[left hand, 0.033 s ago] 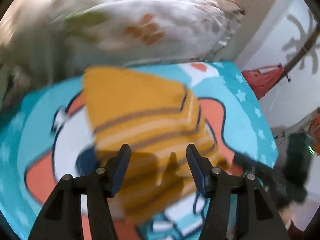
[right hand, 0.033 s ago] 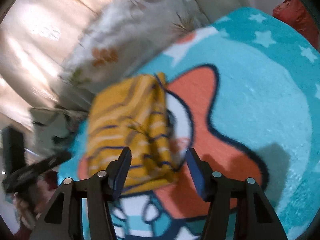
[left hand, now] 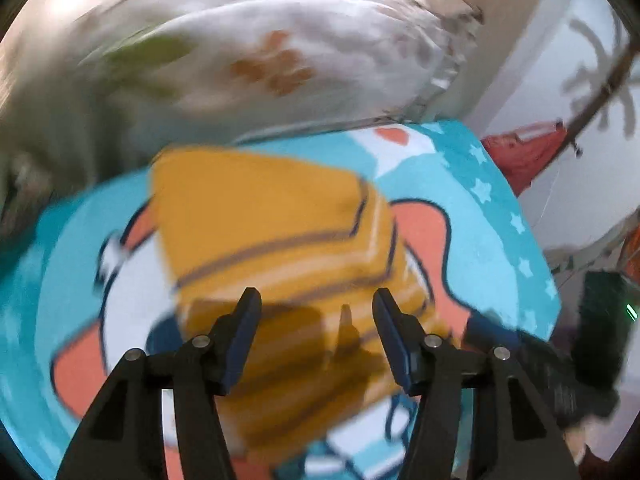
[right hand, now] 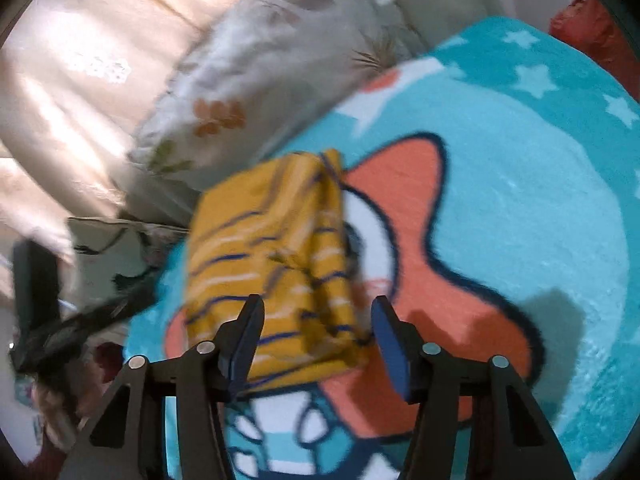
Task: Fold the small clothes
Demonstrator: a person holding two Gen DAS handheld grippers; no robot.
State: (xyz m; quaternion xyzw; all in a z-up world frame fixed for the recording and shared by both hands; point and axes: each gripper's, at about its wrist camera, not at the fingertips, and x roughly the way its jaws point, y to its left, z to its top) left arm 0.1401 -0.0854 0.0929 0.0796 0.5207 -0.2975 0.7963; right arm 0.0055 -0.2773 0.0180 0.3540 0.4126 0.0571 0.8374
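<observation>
A small mustard-yellow garment with dark and white stripes [left hand: 280, 240] lies folded into a rough rectangle on a teal cartoon-print blanket [left hand: 480, 208]. My left gripper [left hand: 316, 312] is open and empty, hovering just above the garment's near edge. In the right wrist view the same garment [right hand: 272, 264] lies ahead, its folded edge on the right. My right gripper [right hand: 318, 316] is open and empty, just above the garment's near right corner. The left gripper also shows in the right wrist view [right hand: 80, 320] at the left, blurred.
A floral white pillow [left hand: 260, 68] lies beyond the blanket, also in the right wrist view [right hand: 272, 60]. A red item [left hand: 524, 152] sits off the blanket's far right corner. Pale curtain [right hand: 60, 80] hangs behind. Open blanket [right hand: 520, 200] spreads to the right.
</observation>
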